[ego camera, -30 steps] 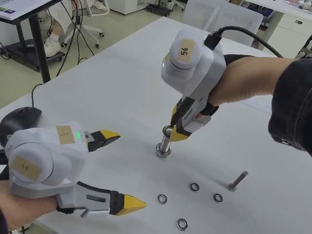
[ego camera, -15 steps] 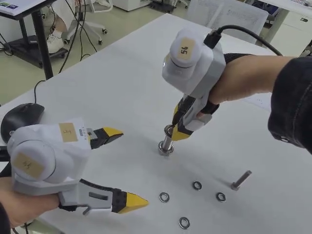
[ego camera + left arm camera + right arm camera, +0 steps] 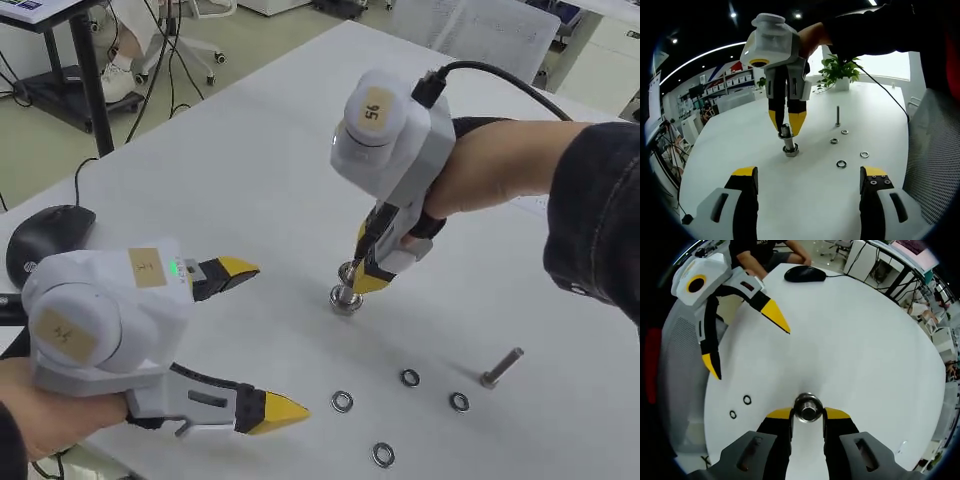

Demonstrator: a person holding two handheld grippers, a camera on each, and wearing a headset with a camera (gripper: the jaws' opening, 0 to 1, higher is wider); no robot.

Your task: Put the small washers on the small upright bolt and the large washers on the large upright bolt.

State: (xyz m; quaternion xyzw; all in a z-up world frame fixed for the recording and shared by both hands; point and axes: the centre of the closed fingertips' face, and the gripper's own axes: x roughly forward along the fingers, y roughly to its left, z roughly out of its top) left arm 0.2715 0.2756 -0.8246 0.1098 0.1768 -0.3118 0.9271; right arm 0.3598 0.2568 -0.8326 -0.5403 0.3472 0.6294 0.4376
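Observation:
The large upright bolt point(image 3: 346, 296) stands mid-table with washers stacked at its base. My right gripper point(image 3: 356, 274) is directly over it. Its jaws are shut on a large washer point(image 3: 807, 410) that rings the bolt's top point(image 3: 785, 131). The small upright bolt point(image 3: 502, 367) stands to the right point(image 3: 838, 115). Several loose washers lie between, among them ones at the near left point(image 3: 342, 402), in the middle point(image 3: 410, 378) and at the front point(image 3: 383, 455); two more show here point(image 3: 841, 163) point(image 3: 747, 400). My left gripper point(image 3: 258, 340) hovers open at the near left point(image 3: 809, 172), with nothing in it.
A black mouse point(image 3: 45, 235) lies at the table's left edge point(image 3: 805, 274). A printed sheet point(image 3: 470, 35) rests at the far end. The cable point(image 3: 510, 75) of the right gripper trails over the person's arm. Office chairs and desks stand beyond the white table point(image 3: 230, 170).
My right gripper has sunk a little lower over the large bolt with the washer. The left gripper has hardly moved. The head camera has shifted slightly.

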